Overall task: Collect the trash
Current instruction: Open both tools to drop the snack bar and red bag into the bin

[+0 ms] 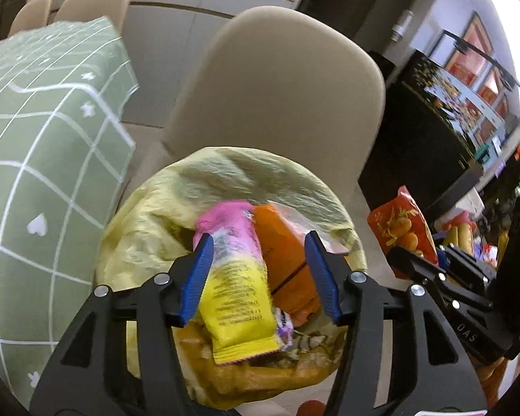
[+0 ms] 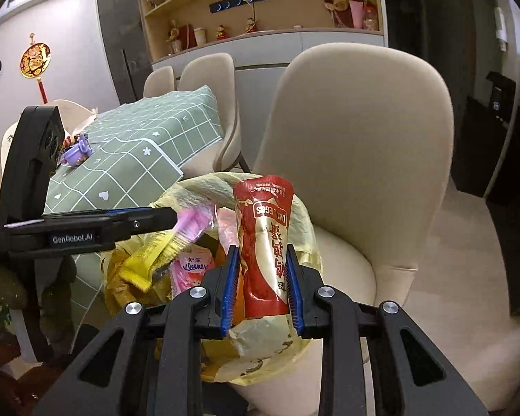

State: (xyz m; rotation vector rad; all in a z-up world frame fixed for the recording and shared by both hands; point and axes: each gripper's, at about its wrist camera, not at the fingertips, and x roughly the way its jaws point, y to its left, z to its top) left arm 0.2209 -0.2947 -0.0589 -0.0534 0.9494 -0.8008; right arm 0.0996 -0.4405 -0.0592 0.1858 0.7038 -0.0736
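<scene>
From the left wrist, the left gripper (image 1: 258,279) hangs over the yellow trash bag (image 1: 232,176), its jaws standing wide. The pink-and-yellow wrapper (image 1: 237,284) lies between them, blurred and apparently loose, though whether it brushes the left pad I cannot tell. It looks set to fall into the bag on top of an orange packet (image 1: 284,260). The risk, as I judge it, is that the light wrapper drifts or catches on the bag's crumpled rim and slides out onto the floor. A beige chair (image 1: 277,79) stands just behind the bag, and the green checked tablecloth (image 1: 45,145) hangs close on the left. On the right the other gripper comes in with its red packet.

From the right wrist, the right gripper (image 2: 262,287) holds that red snack packet (image 2: 265,246) upright, its jaws narrow and pressing both sides. It sits above the near right edge of the bag, so a release here could, I think, drop the packet on the rim or the chair seat. The bag is already quite full, with a pink tissue pack (image 2: 190,267) near the top. The left gripper crosses from the left and crowds the opening; the two tools could knock together.
</scene>
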